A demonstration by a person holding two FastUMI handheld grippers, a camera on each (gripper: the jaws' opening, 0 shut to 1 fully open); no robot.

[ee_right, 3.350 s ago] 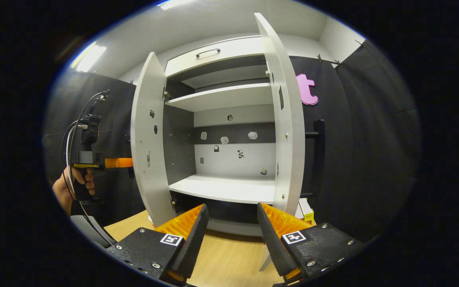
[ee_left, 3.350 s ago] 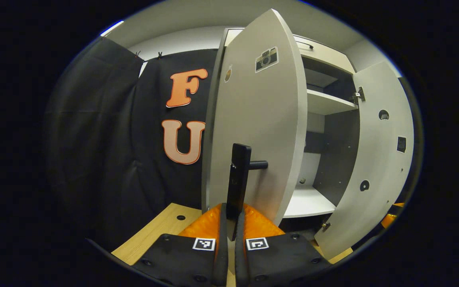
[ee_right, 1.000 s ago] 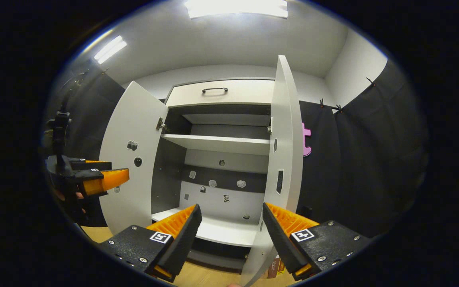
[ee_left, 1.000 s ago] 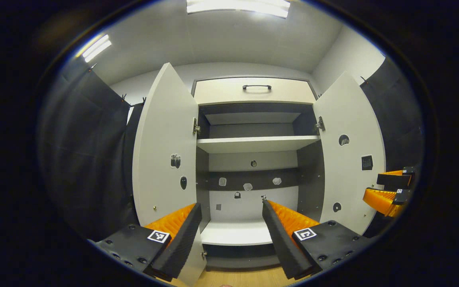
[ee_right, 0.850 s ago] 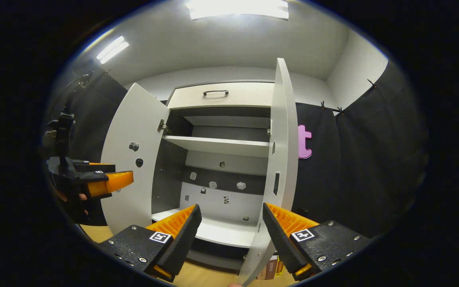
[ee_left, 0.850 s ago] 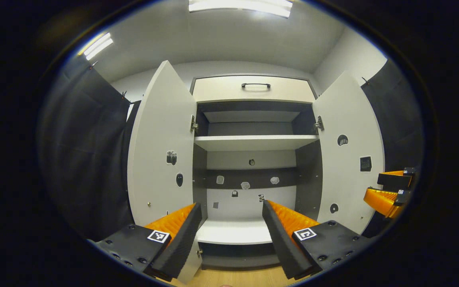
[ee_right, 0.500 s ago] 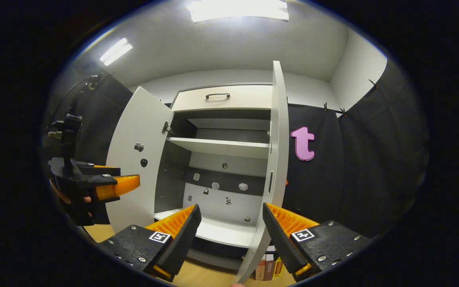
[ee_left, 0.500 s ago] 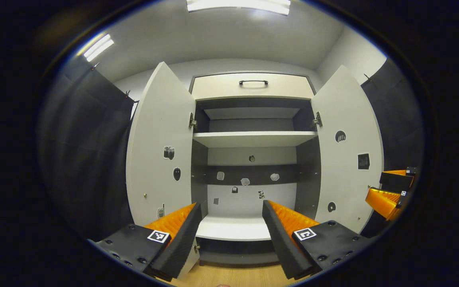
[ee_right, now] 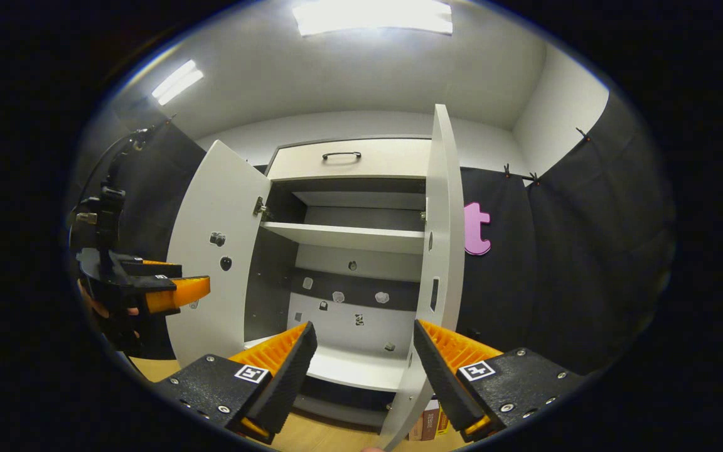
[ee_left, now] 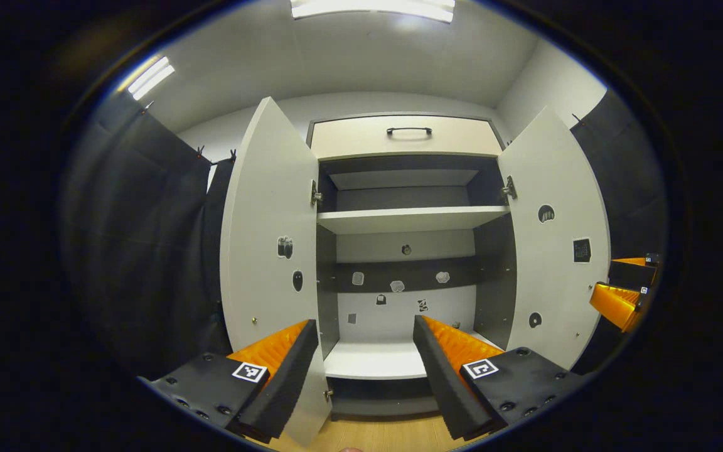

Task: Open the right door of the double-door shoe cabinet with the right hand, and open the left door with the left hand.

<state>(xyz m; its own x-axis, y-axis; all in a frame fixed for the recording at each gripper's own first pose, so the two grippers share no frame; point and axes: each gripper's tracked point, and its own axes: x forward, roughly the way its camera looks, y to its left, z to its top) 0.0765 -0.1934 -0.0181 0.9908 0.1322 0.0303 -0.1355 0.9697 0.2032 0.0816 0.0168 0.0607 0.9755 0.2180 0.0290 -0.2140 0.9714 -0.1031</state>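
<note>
Jaws of both grippers wide, empty

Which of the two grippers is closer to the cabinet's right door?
Right, judging by the views. The right gripper has the right door just ahead, edge-on; the left gripper faces the cabinet's middle, between both doors.

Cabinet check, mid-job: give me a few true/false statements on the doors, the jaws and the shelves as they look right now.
1. Both doors stand open. True: the left door and right door are swung out from the cabinet.
2. The left gripper is shut on a door handle. False: its jaws are apart, holding nothing.
3. The right gripper has its jaws apart. True.
4. Shoes sit on the upper shelf. False: its visible part is bare.
5. The top drawer is pulled out. False: it sits closed, above the open compartment.
</note>
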